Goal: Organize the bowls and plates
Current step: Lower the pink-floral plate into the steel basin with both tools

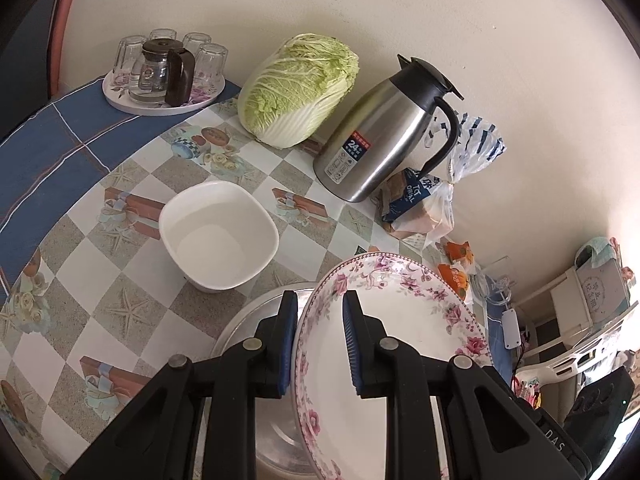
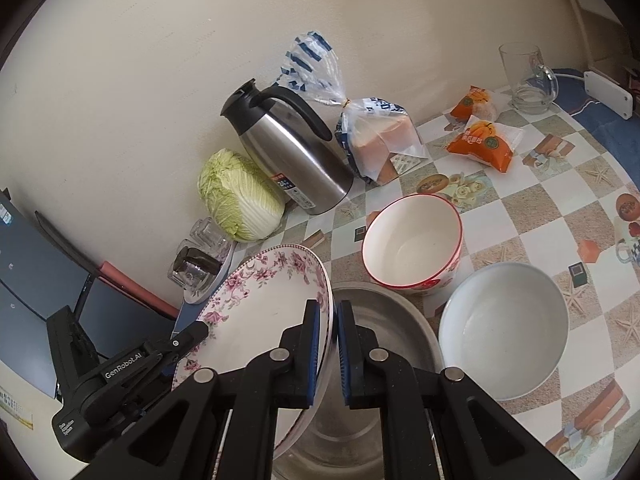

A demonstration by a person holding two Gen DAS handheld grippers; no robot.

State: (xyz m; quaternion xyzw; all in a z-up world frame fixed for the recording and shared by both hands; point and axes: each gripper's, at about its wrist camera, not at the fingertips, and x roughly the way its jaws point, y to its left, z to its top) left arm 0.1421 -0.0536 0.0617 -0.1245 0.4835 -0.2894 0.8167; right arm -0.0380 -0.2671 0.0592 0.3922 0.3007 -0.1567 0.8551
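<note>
Left wrist: left gripper [image 1: 320,308] is clamping the near rim of the floral plate [image 1: 400,304], one pad outside the rim, one inside. Plate is riding tilted above the steel basin [image 1: 256,308], probably being carried as a two-handed lift to a stacking spot. White square bowl [image 1: 219,236] is sitting alone on the checkered table [image 1: 100,280], well apart from the plate. Thermos jug [image 1: 384,140], cabbage [image 1: 298,88] and the tray of glasses [image 1: 160,100] are standing back by the wall, out of the working area. The plate's near edge is running out of frame at the bottom (basin mostly covered too).

Right wrist: right gripper [image 2: 329,312] is pinching the opposite rim of the same floral plate [image 2: 256,312], jaws nearly together with only the rim between them. Left gripper [image 2: 192,332] is showing at the plate's far edge, its contact point hard to make out. Red-rimmed bowl [image 2: 412,248] and pale grey bowl [image 2: 504,328] are waiting just beside the basin [image 2: 384,320], touching or nearly so; can't tell which. Bread bag [image 2: 376,140], orange snack packs [image 2: 484,140] and a glass mug [image 2: 524,80] are sitting farther back. Plate underside is hidden, so whether it clears the basin is only a guess.
</note>
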